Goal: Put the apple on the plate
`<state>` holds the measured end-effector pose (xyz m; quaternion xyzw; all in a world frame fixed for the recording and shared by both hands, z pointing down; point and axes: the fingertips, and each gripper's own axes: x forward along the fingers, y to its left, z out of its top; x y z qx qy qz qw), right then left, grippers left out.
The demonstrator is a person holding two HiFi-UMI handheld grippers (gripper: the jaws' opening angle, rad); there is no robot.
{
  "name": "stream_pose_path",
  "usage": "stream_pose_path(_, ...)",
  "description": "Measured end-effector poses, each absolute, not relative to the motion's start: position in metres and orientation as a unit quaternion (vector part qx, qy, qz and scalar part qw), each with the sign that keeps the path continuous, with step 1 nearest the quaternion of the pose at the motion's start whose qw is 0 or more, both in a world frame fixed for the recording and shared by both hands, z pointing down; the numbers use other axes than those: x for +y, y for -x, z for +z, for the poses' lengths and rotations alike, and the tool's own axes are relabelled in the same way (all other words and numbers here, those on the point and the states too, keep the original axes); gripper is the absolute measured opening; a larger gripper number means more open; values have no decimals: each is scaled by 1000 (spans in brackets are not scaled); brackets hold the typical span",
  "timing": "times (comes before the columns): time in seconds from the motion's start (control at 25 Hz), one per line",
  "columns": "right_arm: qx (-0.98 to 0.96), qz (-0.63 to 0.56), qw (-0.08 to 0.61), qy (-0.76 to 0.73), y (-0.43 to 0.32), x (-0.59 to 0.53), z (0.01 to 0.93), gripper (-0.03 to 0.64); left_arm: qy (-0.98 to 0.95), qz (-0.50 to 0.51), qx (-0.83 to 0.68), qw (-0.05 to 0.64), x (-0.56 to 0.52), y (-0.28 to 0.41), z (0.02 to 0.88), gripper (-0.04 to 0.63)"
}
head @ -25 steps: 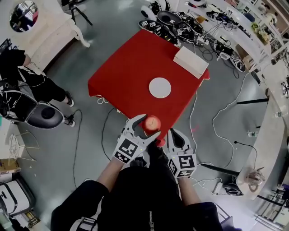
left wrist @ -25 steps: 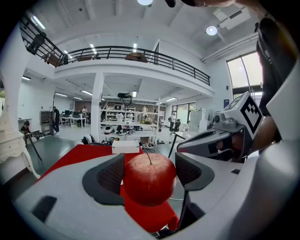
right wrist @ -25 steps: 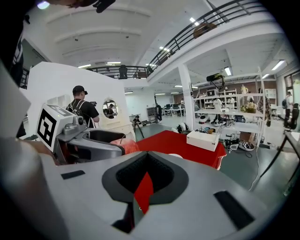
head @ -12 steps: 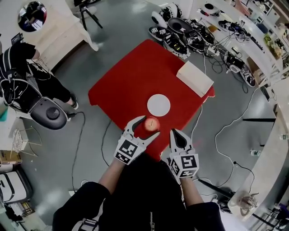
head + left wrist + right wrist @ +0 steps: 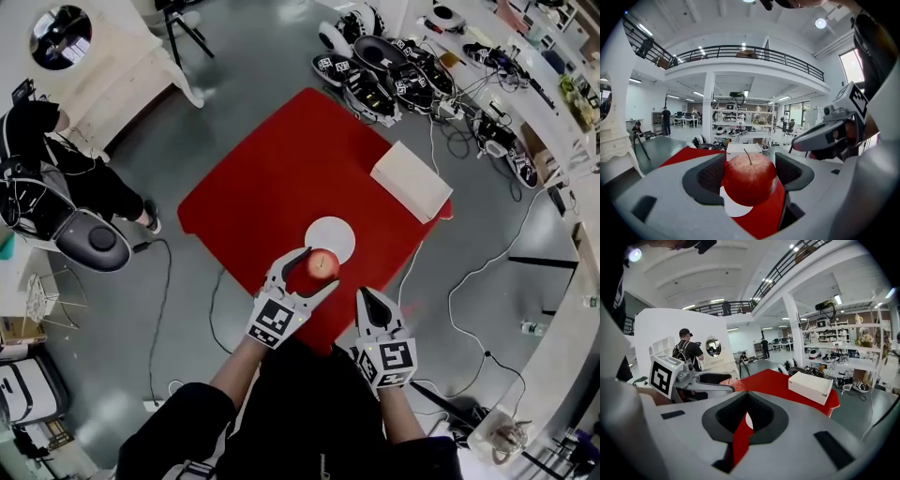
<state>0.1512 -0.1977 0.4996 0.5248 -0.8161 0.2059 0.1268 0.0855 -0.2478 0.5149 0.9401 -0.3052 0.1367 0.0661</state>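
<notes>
A red apple (image 5: 322, 264) with a stem is held between the jaws of my left gripper (image 5: 316, 272), above the near part of the red table (image 5: 272, 178). It hangs just short of the white plate (image 5: 330, 234), over the plate's near edge. In the left gripper view the apple (image 5: 750, 178) fills the gap between the dark pads, with a piece of the plate (image 5: 732, 209) showing beneath it. My right gripper (image 5: 367, 298) is lower right of the apple, shut and empty. In its own view, the right gripper (image 5: 744, 422) shows only a thin slit between the jaws.
A white box (image 5: 411, 180) lies at the table's far right corner. Beyond the table, several spare grippers and cables (image 5: 380, 61) litter the floor. A seated person (image 5: 47, 178) and a white mirror cabinet (image 5: 94, 66) are at the left. A cable (image 5: 217, 281) trails by the table's near edge.
My left gripper has carried the apple forward from the table's near corner to the plate's near edge. The right gripper followed beside it, still shut.
</notes>
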Motion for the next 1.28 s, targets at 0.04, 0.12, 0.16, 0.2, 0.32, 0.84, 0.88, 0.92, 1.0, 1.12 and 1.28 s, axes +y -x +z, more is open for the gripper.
stream_pose_path(0.04,-813,207,126,-529,-153,-201,499,11,-940,135,-308,64,-254,-83,516,342)
stream_pose_path(0.12,-808,209,128,-536,-158,-209,500,11,-939,129,-313,63,-268,-83,519,342)
stream_pose_path(0.16,-805,211,131,-539,-161,-212,502,11,-939,127,-314,63,-274,-83,522,342)
stream_pose_path(0.2,-802,213,133,-541,-162,-215,505,11,-939,127,-315,62,-279,-84,526,342)
stream_pose_path(0.32,-798,216,140,-545,-164,-223,514,11,-940,128,-311,60,-292,-87,540,342)
stream_pose_path(0.84,-780,248,158,-552,-162,-231,551,11,-944,147,-289,59,-329,-107,618,342)
stream_pose_path(0.88,-778,251,160,-554,-164,-231,554,11,-945,149,-287,57,-332,-110,624,342)
stream_pose_path(0.92,-776,253,161,-555,-166,-232,558,11,-945,149,-286,56,-334,-113,630,342)
stream_pose_path(1.0,-773,259,163,-556,-168,-232,564,11,-945,150,-284,59,-338,-118,641,342)
stream_pose_path(1.12,-767,265,168,-559,-168,-232,572,11,-945,153,-283,62,-341,-120,660,342)
stream_pose_path(1.28,-759,277,171,-564,-168,-227,581,11,-945,156,-283,56,-339,-124,681,342)
